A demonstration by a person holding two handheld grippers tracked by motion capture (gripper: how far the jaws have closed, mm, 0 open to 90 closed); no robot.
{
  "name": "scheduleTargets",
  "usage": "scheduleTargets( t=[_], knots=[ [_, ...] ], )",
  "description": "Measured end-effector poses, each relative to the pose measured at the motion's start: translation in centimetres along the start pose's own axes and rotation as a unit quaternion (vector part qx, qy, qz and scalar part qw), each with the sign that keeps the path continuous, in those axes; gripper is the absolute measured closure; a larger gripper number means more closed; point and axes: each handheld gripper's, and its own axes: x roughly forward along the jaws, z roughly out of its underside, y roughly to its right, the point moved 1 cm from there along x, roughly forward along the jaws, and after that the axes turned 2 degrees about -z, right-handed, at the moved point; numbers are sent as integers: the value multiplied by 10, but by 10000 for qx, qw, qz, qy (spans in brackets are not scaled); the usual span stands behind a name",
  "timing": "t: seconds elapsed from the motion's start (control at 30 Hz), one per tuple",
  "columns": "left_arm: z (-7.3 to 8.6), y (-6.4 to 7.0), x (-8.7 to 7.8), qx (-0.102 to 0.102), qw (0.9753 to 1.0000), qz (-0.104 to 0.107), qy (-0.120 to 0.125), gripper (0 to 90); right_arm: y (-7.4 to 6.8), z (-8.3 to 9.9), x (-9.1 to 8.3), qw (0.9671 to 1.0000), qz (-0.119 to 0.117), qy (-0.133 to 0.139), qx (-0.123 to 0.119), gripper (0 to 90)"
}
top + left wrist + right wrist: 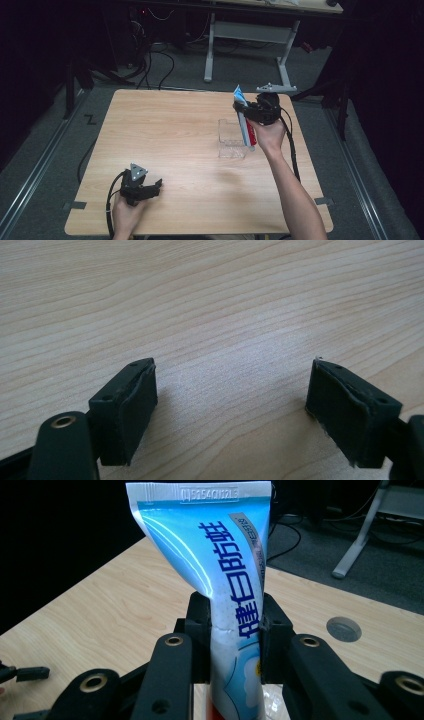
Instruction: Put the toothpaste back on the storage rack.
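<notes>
Wooden tabletop [165, 140]: broad, mostly bare, carrying a clear plastic holder [231, 140] right of centre. Beyond the far edge: grey floor, white frame legs of a second table [248, 31], loose cables [160, 65]. None of it near the work area.

Right gripper [246, 111]: raised above the tabletop, directly over the holder. Fingers [200, 625] closed on a toothpaste tube [225, 580], clamping it at mid-body, one finger on each flat side. Tube held upright, crimped end up, cap end pointing down at the holder; blue and white body, red band near the bottom. Orientation probably chosen so that the cap end enters the holder first and the tube stands inside. Lower end of the tube [248, 131] close to or just inside the holder's back wall; contact not determinable.

Left gripper [145, 189]: low at the near left of the tabletop, well apart from the holder. Fingers [127, 410] spread wide, nothing between them, bare wood beneath. Apparently parked clear of the right hand's path.

Obstructions: none visible between tube and holder. Thin clear walls hard to see, so misalignment at the rim is the likely risk.
</notes>
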Motion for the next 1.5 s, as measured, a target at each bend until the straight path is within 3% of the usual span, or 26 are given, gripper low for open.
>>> scheduleTargets(
  t=[0.2, 0.73, 0.97, 1.5],
  knots=[
    [0, 0, 0, 1, 10000, 0, 1, 207, 0, -5, 7, 9998, -54, 147, 76, 724],
    [0, 0, 0, 26, 10000, 16, -11, 207, -1, -5, 41, 9996, 200, 154, 85, 721],
    [0, 0, 0, 31, 10000, 19, -13, 206, 2, -3, 41, 9995, 253, 157, 44, 719],
    [0, 0, 0, 31, 10000, 20, -14, 207, 16, 7, 41, 9990, 325, 200, 217, 713]
  ],
)
